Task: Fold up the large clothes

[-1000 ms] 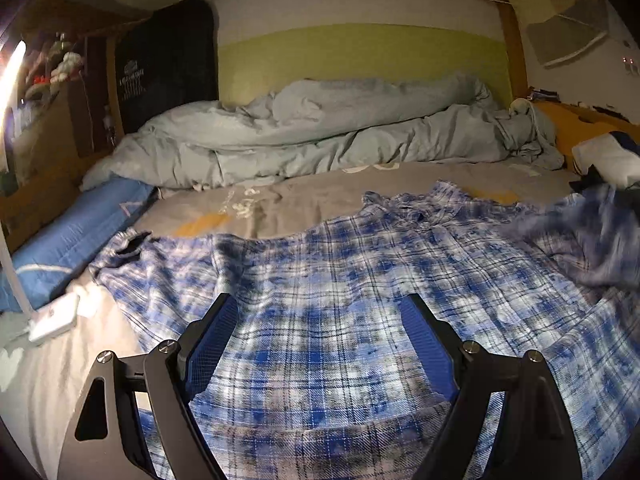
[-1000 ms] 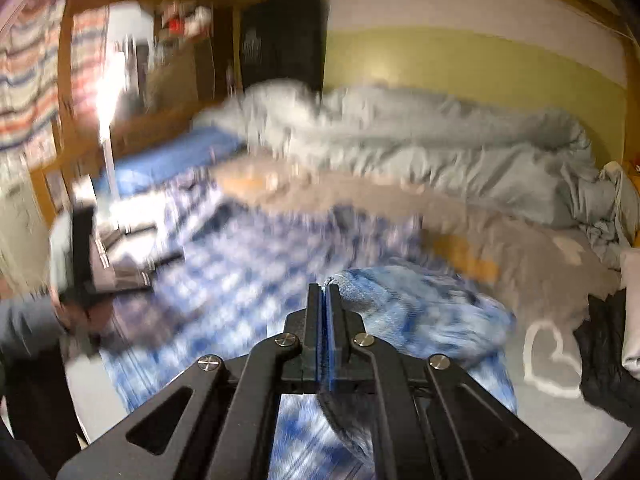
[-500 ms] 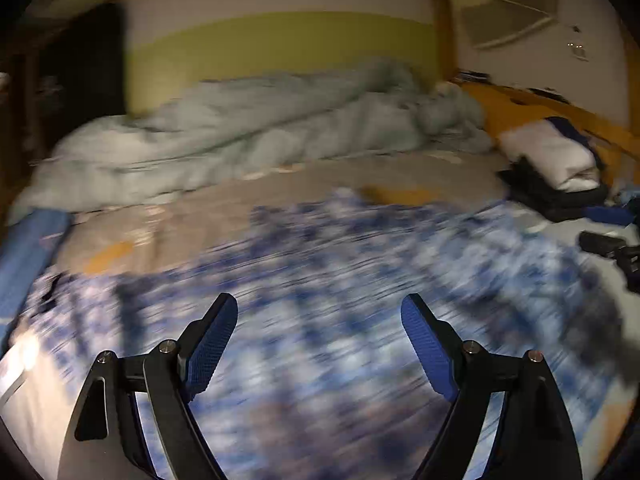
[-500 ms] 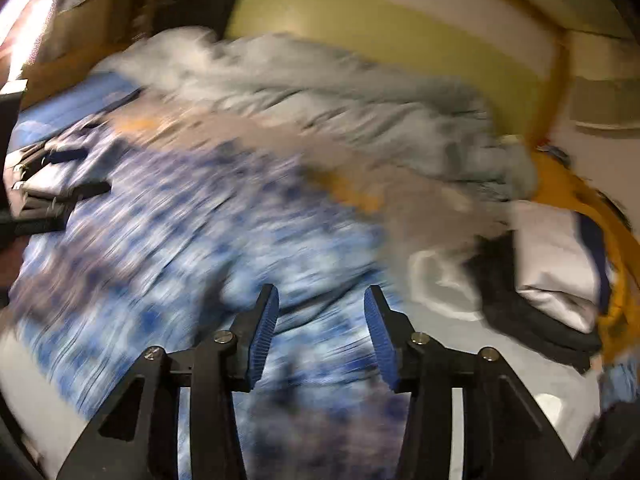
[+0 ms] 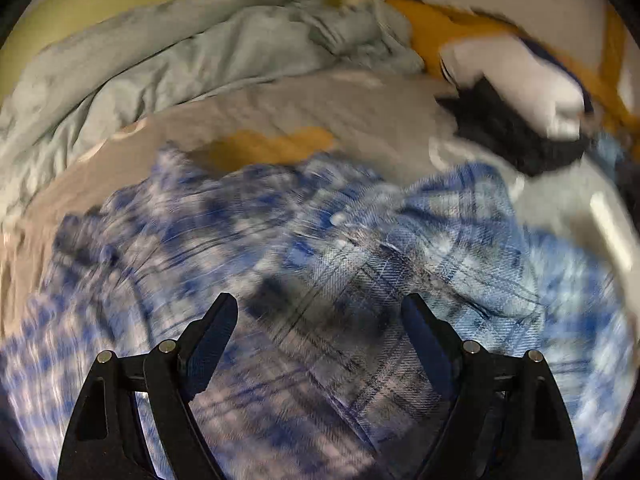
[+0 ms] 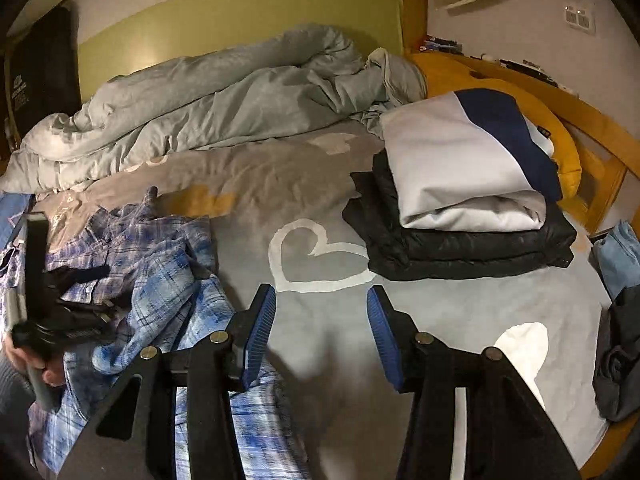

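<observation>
A blue and white plaid shirt point(image 5: 320, 260) lies rumpled on the grey bed sheet point(image 6: 312, 200), with one side thrown over its middle. In the left wrist view, which is blurred, my left gripper point(image 5: 320, 304) hovers open just above the shirt with nothing between its fingers. In the right wrist view the shirt point(image 6: 168, 280) sits at the left, and a hand holds the left gripper point(image 6: 104, 292) over it. My right gripper point(image 6: 322, 296) stands open and empty over the bare sheet, beside the shirt's right edge.
A pile of folded clothes point(image 6: 460, 200), white and navy on black, rests on the bed's right side. A bunched grey-green duvet point(image 6: 220, 100) lies along the far wall. Denim and dark garments point(image 6: 616, 320) lie at the right edge, by the wooden bed frame point(image 6: 592, 120).
My right gripper was shut on the shirt's fabric; it has let go, opened and swung right over the bare sheet. My left gripper, still open, swept right across the shirt and tipped downward.
</observation>
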Tool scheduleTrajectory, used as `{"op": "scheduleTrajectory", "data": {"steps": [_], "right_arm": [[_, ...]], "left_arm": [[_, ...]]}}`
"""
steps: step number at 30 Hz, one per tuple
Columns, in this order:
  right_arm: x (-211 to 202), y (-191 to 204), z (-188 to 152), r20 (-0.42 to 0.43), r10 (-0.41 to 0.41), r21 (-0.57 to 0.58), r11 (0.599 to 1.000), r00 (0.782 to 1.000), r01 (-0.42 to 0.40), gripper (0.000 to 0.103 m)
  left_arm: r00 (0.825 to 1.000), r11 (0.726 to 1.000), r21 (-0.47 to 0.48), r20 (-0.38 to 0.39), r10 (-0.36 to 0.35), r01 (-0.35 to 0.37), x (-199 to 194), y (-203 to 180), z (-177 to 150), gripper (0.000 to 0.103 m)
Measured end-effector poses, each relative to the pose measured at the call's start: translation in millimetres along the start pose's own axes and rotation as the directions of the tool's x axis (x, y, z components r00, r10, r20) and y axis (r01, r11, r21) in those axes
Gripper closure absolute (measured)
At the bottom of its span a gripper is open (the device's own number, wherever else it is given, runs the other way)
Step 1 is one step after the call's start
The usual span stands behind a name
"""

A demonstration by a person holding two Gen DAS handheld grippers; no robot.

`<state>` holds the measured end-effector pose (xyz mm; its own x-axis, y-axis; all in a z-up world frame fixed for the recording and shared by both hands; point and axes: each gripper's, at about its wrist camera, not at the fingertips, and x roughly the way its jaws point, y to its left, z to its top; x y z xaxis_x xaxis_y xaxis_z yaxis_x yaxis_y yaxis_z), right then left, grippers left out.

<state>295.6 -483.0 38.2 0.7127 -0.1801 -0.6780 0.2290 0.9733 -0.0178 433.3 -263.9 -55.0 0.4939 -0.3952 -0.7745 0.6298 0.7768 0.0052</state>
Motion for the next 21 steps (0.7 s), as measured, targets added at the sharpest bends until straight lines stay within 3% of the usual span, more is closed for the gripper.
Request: {"op": "scheduleTrajectory", "data": {"steps": [2, 4, 5, 6, 9, 13, 14, 16, 18, 19, 21], "right_arm": [[0.3, -0.4, 0.4, 0.006, -0.012, -0.008, 1.000, 1.000, 0.012, 0.056], [4.0, -1.4, 0.6, -0.001, 0.005, -0.007, 1.000, 1.000, -0.005, 0.056], [6.5, -1.4, 0.4, -0.011, 0.015, -0.004, 1.000, 1.000, -0.015, 0.056], [8.6, -1.1, -0.9, -0.021, 0.021, 0.003, 1.000, 1.000, -0.021, 0.056], [14.6, 1.9, -3.2, -0.044, 0.032, 0.017, 0.999, 0.999, -0.031, 0.056], [4.3, 18.4, -6.4, 0.006, 0.041, -0.044, 0.998, 0.999, -0.041, 0.057], [2.7, 21.0, -6.7, 0.008, 0.051, -0.046, 0.998, 0.999, -0.051, 0.057], [2.5, 24.4, -8.6, 0.006, 0.057, -0.049, 0.997, 0.998, -0.057, 0.057], [5.8, 26.2, -11.0, -0.003, 0.037, -0.056, 0.998, 0.999, -0.037, 0.057], [7.9, 26.5, -12.1, -0.006, 0.021, -0.058, 0.998, 1.000, -0.022, 0.057], [10.7, 26.4, -13.0, -0.005, -0.006, -0.062, 0.998, 1.000, 0.005, 0.057]], "left_arm": [[1.000, 1.000, 0.019, -0.007, 0.022, -0.022, 8.5, -4.0, 2.2, 0.018], [1.000, 1.000, 0.002, 0.018, 0.020, -0.020, 7.8, -2.0, 4.7, 0.050], [0.998, 1.000, -0.009, 0.049, 0.025, -0.024, 3.0, 0.0, 5.7, 0.083], [0.995, 0.999, -0.019, 0.091, 0.049, -0.047, -3.2, 0.5, 6.1, 0.089], [0.959, 0.991, -0.065, 0.249, 0.133, -0.121, -40.2, 7.8, 5.6, 0.096], [0.912, 0.970, -0.148, 0.337, 0.235, -0.196, -94.6, 32.2, 12.3, 0.097], [0.890, 0.956, -0.168, 0.356, 0.286, -0.241, -113.0, 40.1, 12.9, 0.097], [0.864, 0.933, -0.210, 0.361, 0.352, -0.292, -142.5, 56.9, 11.2, 0.097], [0.822, 0.890, -0.244, 0.347, 0.451, -0.385, -166.3, 70.7, 4.9, 0.097], [0.788, 0.856, -0.252, 0.338, 0.515, -0.451, -179.7, 77.2, -1.3, 0.097], [0.686, 0.754, -0.261, 0.313, 0.657, -0.603, -199.6, 83.8, -16.8, 0.097]]}}
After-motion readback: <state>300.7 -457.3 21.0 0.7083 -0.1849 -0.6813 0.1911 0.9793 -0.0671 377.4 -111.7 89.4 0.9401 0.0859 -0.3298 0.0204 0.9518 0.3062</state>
